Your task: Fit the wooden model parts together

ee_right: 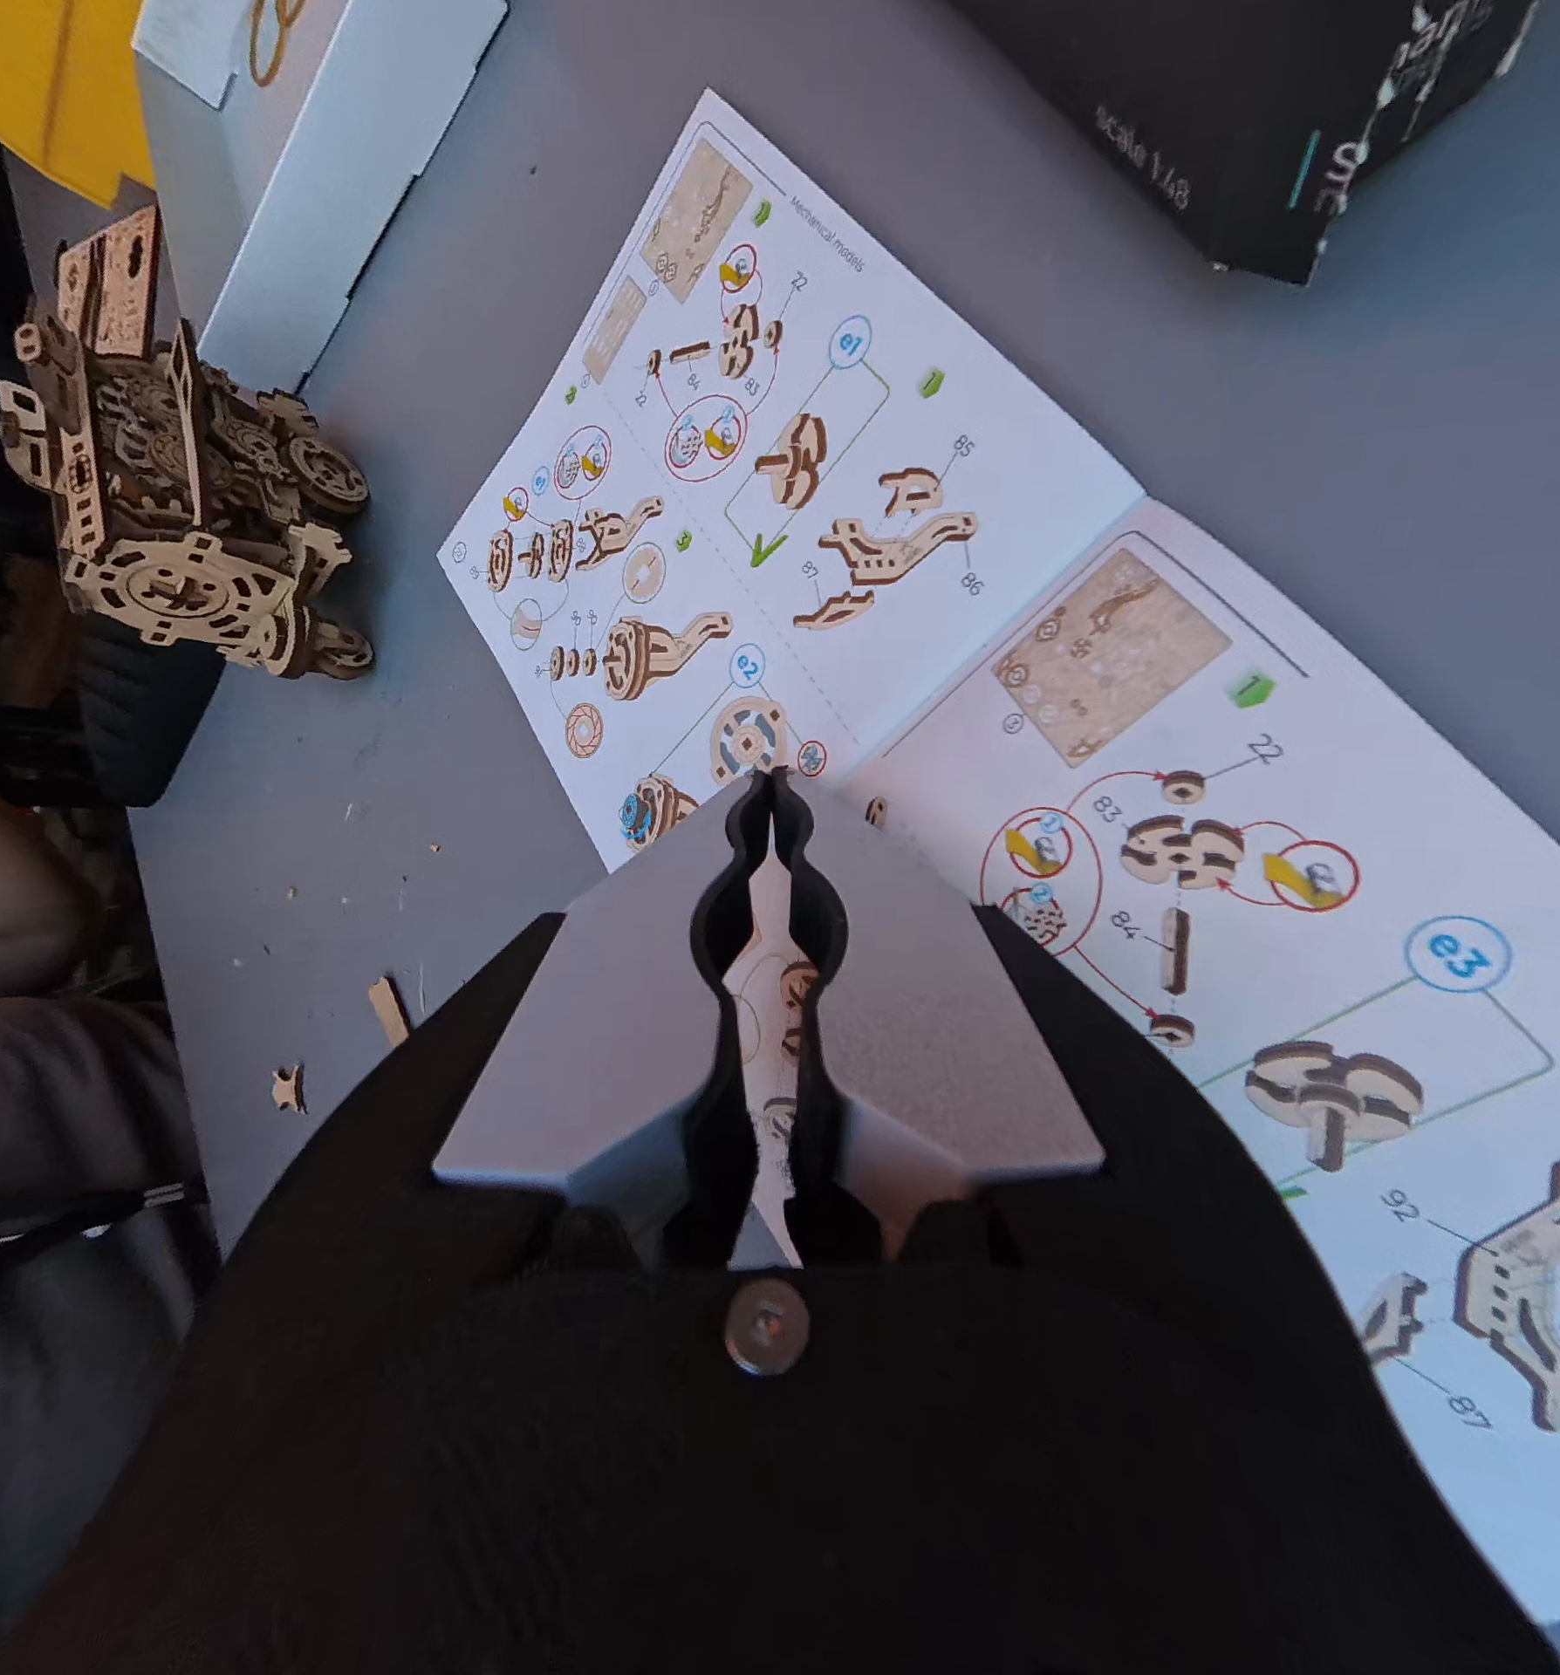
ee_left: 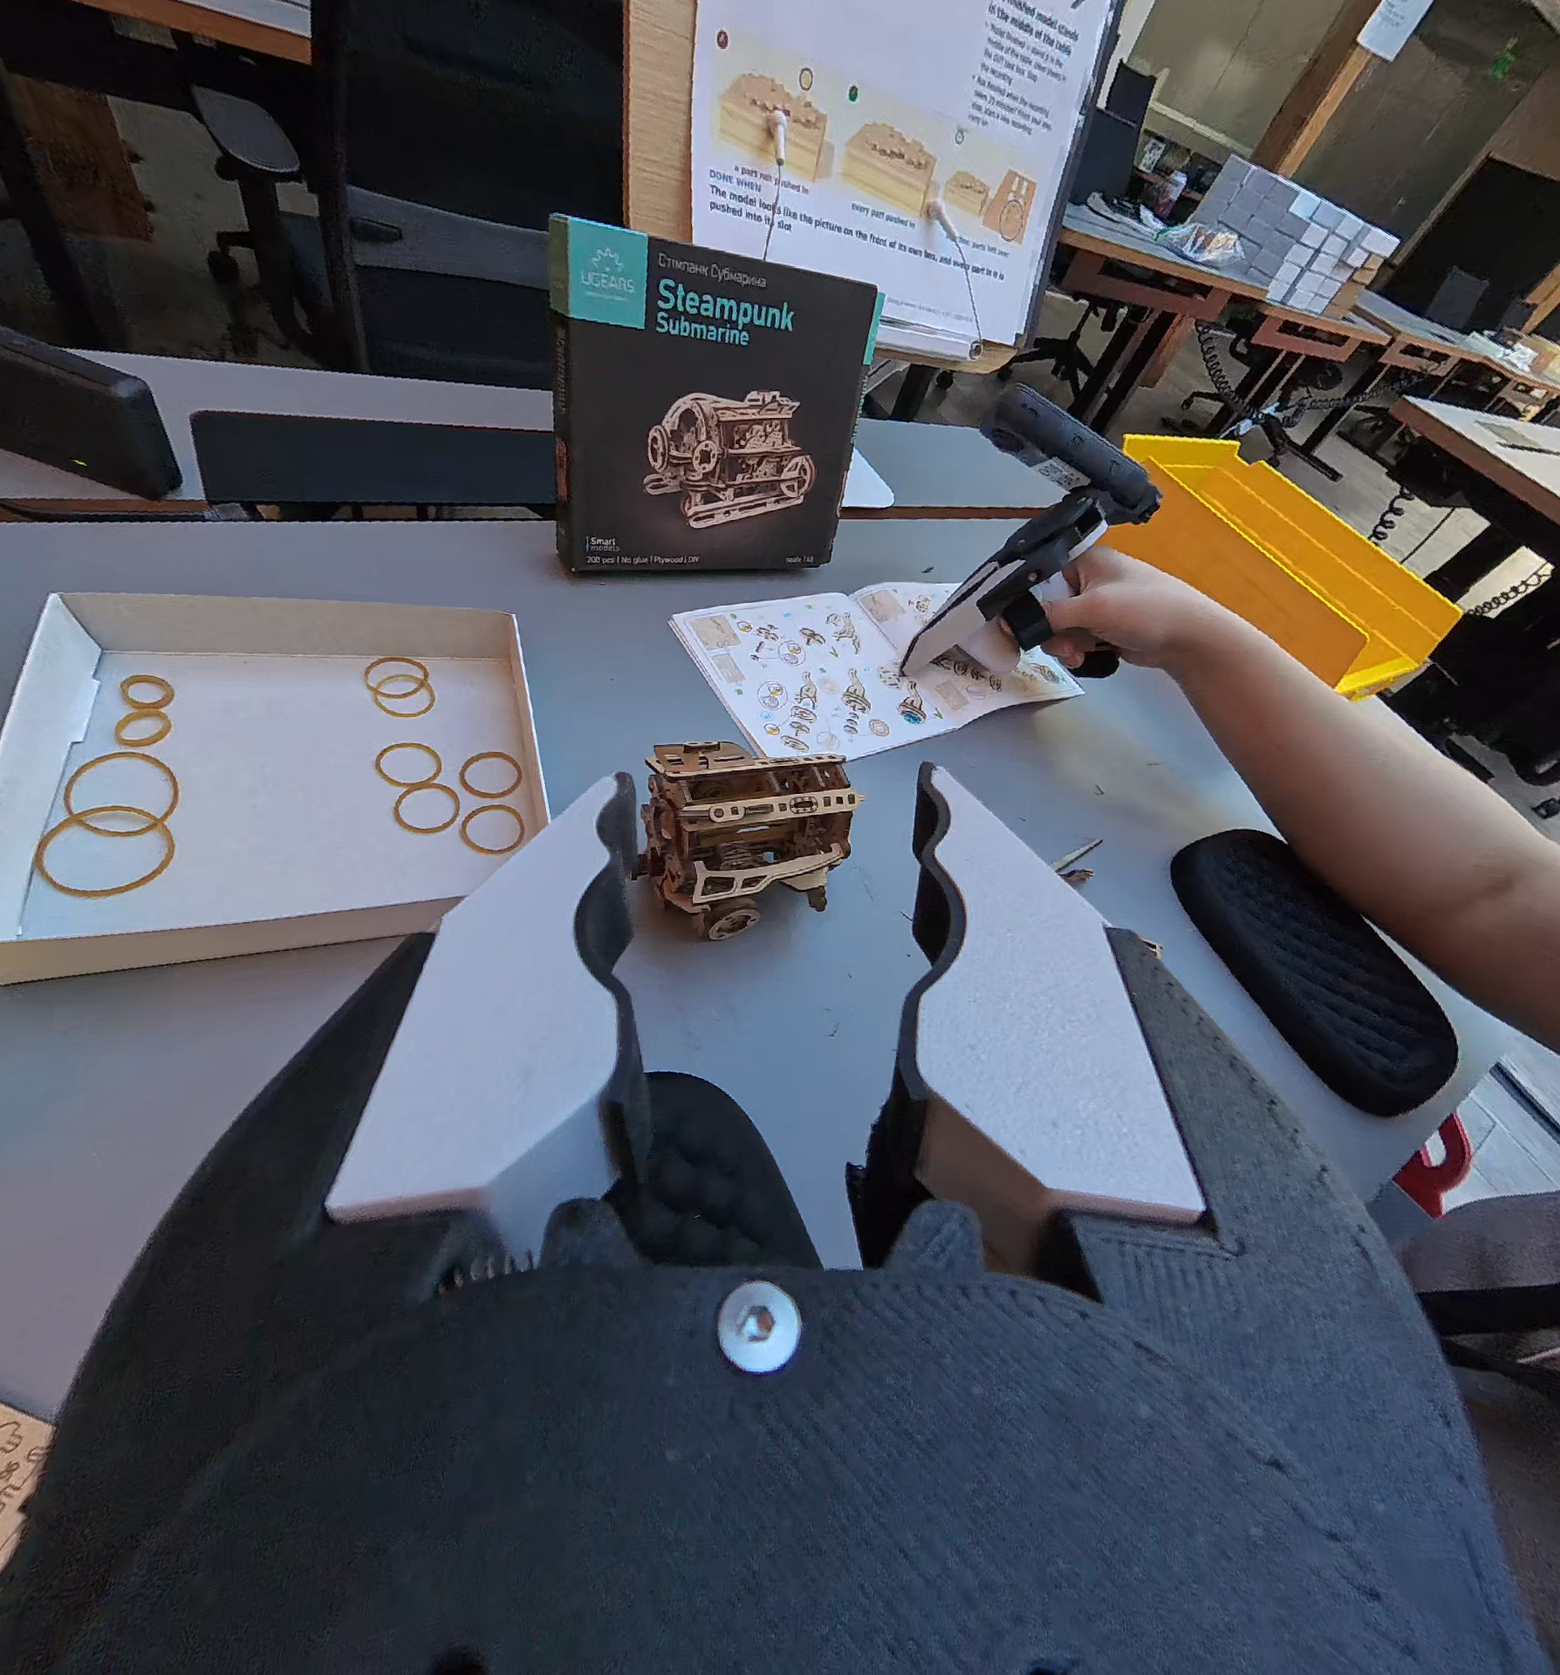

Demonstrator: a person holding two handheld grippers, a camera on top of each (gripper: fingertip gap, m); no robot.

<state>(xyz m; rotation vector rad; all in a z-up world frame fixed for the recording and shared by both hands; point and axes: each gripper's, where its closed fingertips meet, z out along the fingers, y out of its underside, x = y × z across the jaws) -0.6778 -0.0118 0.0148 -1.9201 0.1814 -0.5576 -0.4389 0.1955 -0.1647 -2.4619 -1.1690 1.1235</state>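
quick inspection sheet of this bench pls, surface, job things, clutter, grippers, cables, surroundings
surface: grey table, wood crumbs scattered on it.
job's things: part-built wooden model standing mid-table; open instruction booklet beyond it; kit box upright behind.
clutter: white tray of rubber bands; yellow bin; black pad.
grippers: left gripper open, hovering before the model; right gripper shut, tips over the booklet, holding nothing visible.
cables: coiled cords by the far desks.
surroundings: poster board, other workbenches.
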